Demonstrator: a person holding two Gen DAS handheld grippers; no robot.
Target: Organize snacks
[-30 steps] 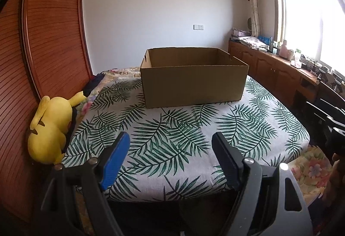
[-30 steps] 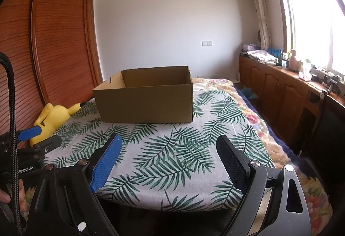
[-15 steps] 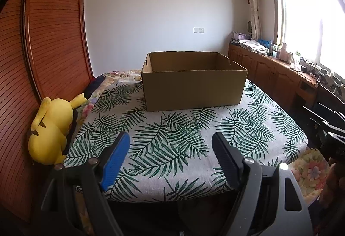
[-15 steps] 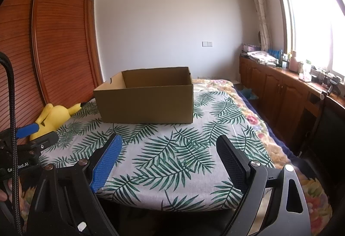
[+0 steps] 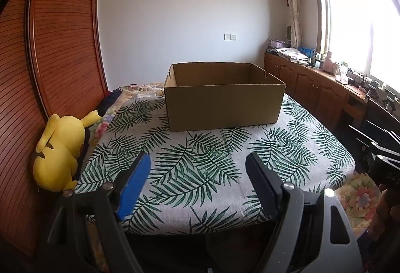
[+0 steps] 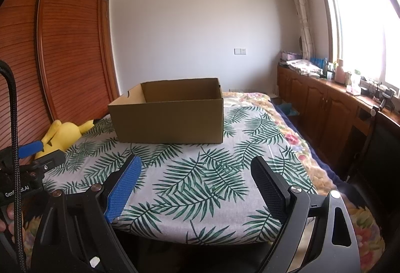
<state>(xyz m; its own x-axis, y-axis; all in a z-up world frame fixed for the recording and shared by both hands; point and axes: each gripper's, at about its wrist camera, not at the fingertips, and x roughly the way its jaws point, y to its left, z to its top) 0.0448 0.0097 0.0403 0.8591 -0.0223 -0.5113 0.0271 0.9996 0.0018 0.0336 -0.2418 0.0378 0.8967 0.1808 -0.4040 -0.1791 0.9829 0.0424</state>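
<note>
A home bedroom — bed, wardrobe, plush toy.

Cardboard box on leaf-print bed

The box stands with its open top above both cameras' line of sight, so its floor is hidden and its contents cannot be told. The small items on the counter under the window are too small and washed out by glare to name. In the right wrist view the left tongs are cut off by the left edge, and a cable crosses their printed label. The plush is partly hidden behind them. The bed runs out of sight beneath both tongs.
</note>
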